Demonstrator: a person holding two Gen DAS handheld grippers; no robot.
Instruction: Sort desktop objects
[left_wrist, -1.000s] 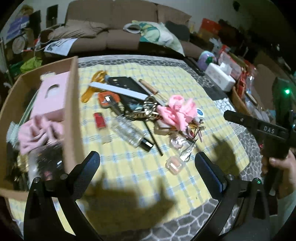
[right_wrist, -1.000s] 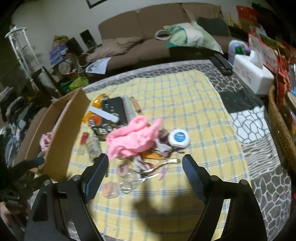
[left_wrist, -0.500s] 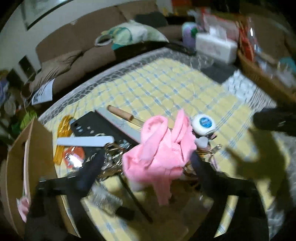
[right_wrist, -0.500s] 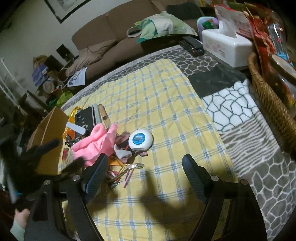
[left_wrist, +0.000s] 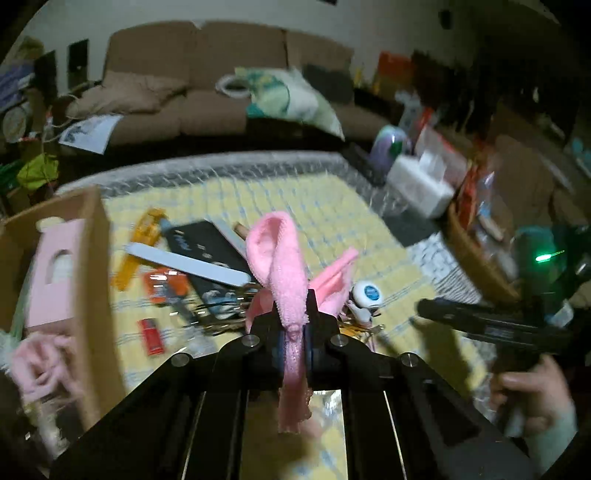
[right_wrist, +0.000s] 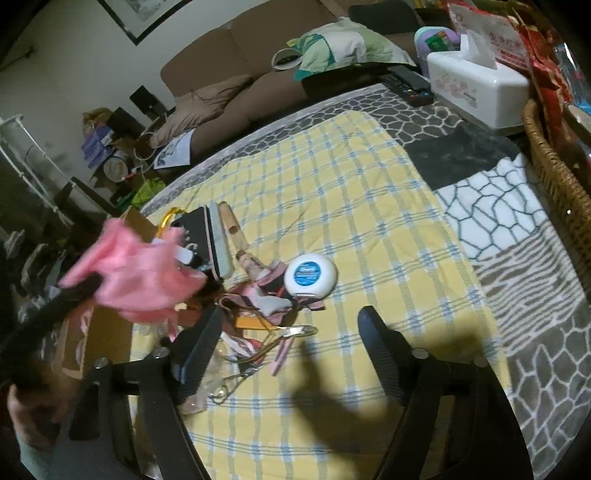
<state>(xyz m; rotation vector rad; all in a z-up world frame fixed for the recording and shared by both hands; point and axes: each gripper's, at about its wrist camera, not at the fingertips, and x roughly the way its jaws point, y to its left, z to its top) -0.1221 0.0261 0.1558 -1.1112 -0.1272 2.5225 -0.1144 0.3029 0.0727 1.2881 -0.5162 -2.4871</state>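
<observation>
My left gripper (left_wrist: 294, 332) is shut on a pink fuzzy cloth (left_wrist: 284, 258) and holds it above the table; the cloth also shows blurred in the right wrist view (right_wrist: 136, 273). My right gripper (right_wrist: 291, 339) is open and empty above the yellow checked cloth. A pile of small items lies on the table: a round white floss case (right_wrist: 311, 273), a black phone (left_wrist: 199, 243), a white nail file (left_wrist: 184, 264), metal clippers (right_wrist: 291, 332), a red lighter (left_wrist: 150, 334). A cardboard box (left_wrist: 94, 280) stands at the left.
The box holds a pink carton (left_wrist: 55, 273) and another pink cloth (left_wrist: 40, 362). A white tissue box (right_wrist: 476, 85), a remote (right_wrist: 406, 85) and a wicker basket (right_wrist: 557, 184) stand at the right. A brown sofa (left_wrist: 192, 81) is behind the table.
My left gripper moved in, shut on the pink cloth and lifted it off the pile toward the left. My right gripper shifted right and stayed open.
</observation>
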